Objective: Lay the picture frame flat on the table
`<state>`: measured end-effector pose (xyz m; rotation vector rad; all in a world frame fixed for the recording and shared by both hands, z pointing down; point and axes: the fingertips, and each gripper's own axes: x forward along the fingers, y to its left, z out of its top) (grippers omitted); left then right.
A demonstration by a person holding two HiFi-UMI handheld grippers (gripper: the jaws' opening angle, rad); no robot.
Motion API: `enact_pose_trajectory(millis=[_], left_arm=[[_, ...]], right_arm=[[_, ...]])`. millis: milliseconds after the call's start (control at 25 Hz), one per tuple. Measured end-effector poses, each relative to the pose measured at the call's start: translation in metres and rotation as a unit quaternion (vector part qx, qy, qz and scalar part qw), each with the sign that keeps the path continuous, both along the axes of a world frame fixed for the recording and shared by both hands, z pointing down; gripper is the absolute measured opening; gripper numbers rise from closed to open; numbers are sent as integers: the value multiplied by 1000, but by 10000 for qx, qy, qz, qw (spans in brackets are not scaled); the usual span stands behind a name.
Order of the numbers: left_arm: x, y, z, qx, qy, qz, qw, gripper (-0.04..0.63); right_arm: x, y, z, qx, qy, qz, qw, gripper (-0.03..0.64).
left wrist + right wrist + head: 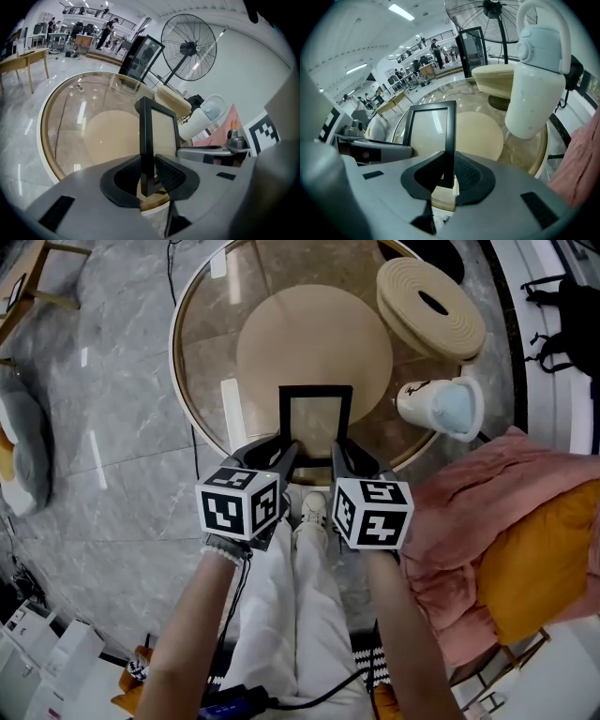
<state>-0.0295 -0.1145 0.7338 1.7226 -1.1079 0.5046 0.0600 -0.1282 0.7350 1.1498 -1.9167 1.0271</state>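
Here, the black picture frame [316, 420] is at the near rim of the round glass table [202, 343], upright with its face turned toward the person. The left gripper [149, 176] has its pads clamped on the frame's left edge and the right gripper [449, 171] is clamped on its right edge. The frame's bottom edge looks just above the glass, but contact is hard to call. A white handled flask [442, 407] stands at the table's right rim. A beige ridged disc [431, 306] is at its far right.
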Motion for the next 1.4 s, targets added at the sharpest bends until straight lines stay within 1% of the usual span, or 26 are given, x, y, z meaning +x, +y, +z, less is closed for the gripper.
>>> enact_pose_trajectory(millis=[280, 600, 760, 920, 1080, 1160, 1280, 1320, 1360, 1400], left_arm=[[-1, -5, 13, -250, -206, -19, 9995, 119], [-4, -10, 23, -339, -747, 34, 9966, 129], [-4, -14, 25, -302, -780, -34, 9965, 126], [-5, -17, 24, -249, -708, -91, 9971, 126], [-8, -16, 23, -195, -723, -125, 9971, 126], [-10, -14, 20, -132, -757, -154, 9969, 105], [-16, -12, 13, 40, -845, -213, 9962, 42], [-17, -11, 10, 98, -838, -218, 9962, 28], [-17, -10, 5, 152, -799, -216, 9965, 20], [-17, -10, 0, 210, -738, -212, 9968, 17]], right_arm=[[0, -3, 10, -84, -6, 85, 9999, 81], [0, -8, 17, -205, 31, 310, 9993, 81], [1, -8, 21, -257, 104, 422, 9987, 81], [2, -9, 22, -192, 117, 447, 9987, 82], [0, -8, 25, -138, 146, 350, 9992, 84], [3, -8, 26, -118, 70, 395, 9991, 93], [12, -11, 19, 90, 25, 591, 9982, 100], [15, -12, 15, 161, 62, 633, 9978, 86], [18, -13, 11, 213, 123, 634, 9977, 50], [21, -14, 6, 263, 193, 598, 9977, 42]])
